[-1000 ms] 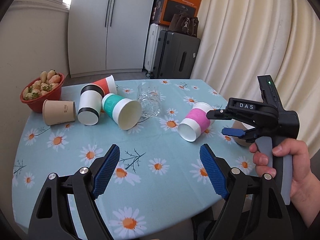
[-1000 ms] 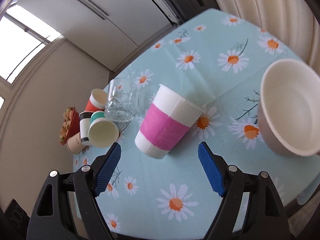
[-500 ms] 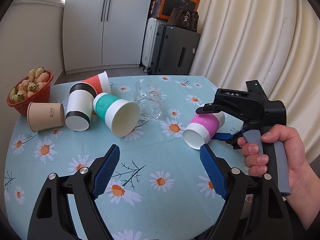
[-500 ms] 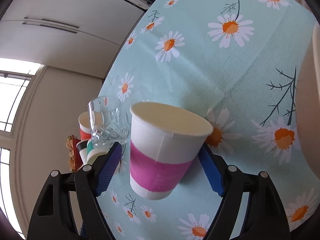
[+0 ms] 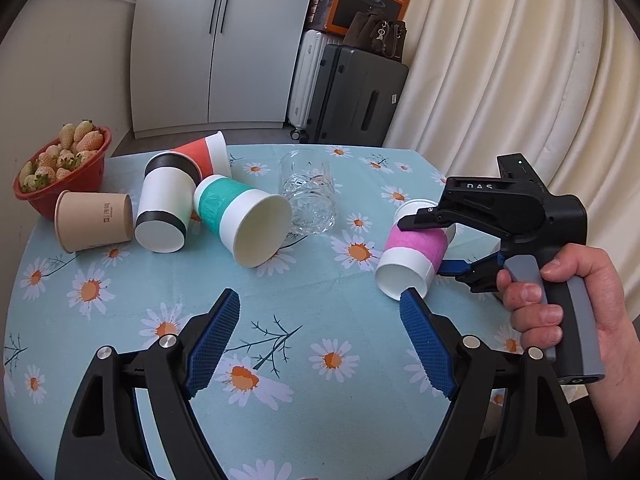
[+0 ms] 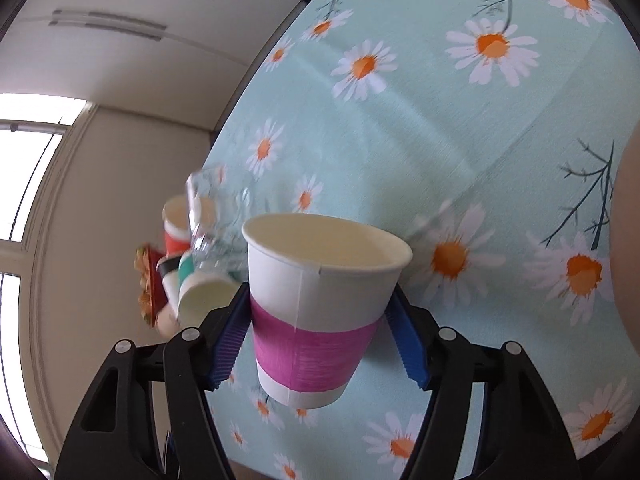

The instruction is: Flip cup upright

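A white paper cup with a pink band lies on its side on the daisy tablecloth at the right, its base toward the left gripper. My right gripper is shut on this pink-banded cup, blue pads pressing its two sides; it also shows in the left wrist view. My left gripper is open and empty, above the cloth, just left of the cup's base.
Several paper cups lie on their sides at the left: teal-banded, black-banded, red and plain tan. A clear glass stands behind them. A red bowl of strawberries sits at the far left edge.
My right gripper moved onto the pink-banded cup and closed on it. The left gripper stayed open and shifted only slightly.
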Demonstrator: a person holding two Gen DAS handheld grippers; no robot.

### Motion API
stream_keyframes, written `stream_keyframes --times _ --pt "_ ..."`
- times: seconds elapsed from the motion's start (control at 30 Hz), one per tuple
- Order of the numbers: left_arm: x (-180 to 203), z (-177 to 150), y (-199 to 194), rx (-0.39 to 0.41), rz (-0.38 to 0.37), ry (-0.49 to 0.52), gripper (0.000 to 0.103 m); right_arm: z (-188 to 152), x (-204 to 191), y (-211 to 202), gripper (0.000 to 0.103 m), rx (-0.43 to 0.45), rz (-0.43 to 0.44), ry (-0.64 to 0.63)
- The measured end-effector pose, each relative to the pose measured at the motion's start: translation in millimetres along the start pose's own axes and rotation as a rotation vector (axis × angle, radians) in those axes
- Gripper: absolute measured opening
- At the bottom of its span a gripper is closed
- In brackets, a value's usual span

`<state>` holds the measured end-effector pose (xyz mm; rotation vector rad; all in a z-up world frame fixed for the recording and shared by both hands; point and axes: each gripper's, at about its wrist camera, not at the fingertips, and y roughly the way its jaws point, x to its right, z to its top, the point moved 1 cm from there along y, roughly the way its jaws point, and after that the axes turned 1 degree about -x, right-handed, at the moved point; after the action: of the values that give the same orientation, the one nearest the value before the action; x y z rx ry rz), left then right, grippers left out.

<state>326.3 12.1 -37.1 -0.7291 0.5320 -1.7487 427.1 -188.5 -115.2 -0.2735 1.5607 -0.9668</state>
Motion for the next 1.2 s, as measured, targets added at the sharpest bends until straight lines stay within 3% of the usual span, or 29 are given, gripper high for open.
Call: stream_keyframes --times 0.33,0.6,0.73,1.2 --pt "-9.9 -16.5 -24.4 -0.086 -0.095 -0.038 0.080 -52.6 -46.8 19.0 0.066 -0.289 -0.017 -0.294" --pt "-20.4 -39.7 -35.3 -0.200 -0.161 -0.087 0.080 -88.2 -67.4 41.3 0.066 -0.466 -0.122 -0.540" --pt "-24.1 -46.8 -31.5 -0.239 -0.177 -0.110 0.080 -93.1 -64.8 43.6 0.066 -0.502 -0.145 -0.614" --pt "-29.7 -49.9 -9.3 -0.289 -0.168 -0.149 0.080 -90.3 -54.0 43.1 0.073 -0.529 -0.117 -0.558"
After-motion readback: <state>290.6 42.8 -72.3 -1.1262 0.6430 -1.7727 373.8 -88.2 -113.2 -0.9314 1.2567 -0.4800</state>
